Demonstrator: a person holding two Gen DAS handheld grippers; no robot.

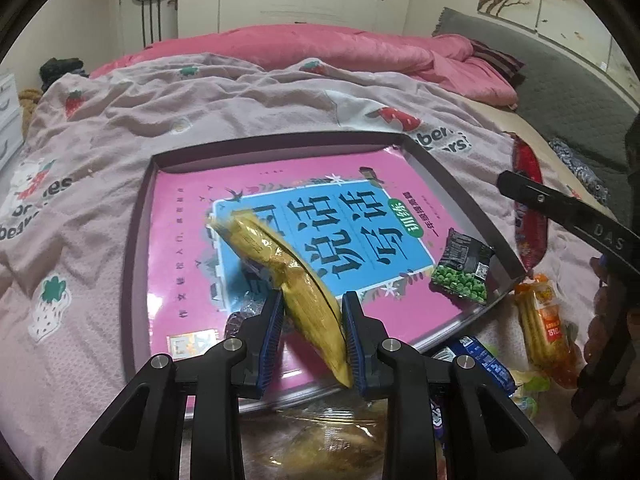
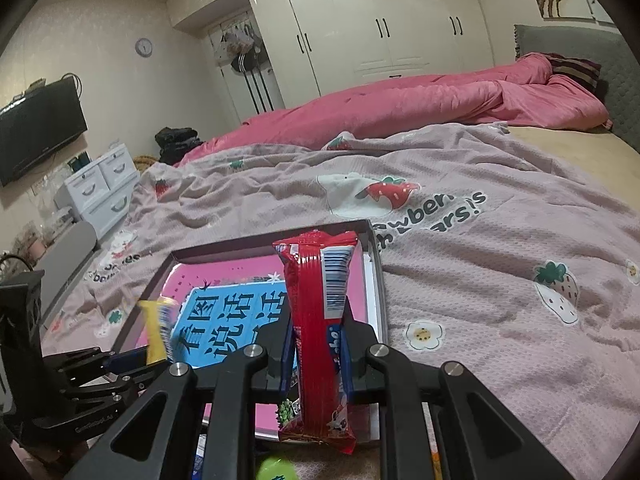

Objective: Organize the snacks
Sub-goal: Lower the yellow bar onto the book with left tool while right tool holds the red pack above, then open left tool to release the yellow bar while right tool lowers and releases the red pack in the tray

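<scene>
A: Snacks status? Where do both packets sit relative to the tray?

B: Left gripper clamps yellow packet, long axis toward 11 o'clock, above tray. Right gripper clamps red packet, axis toward 12, over tray's right edge.
</scene>
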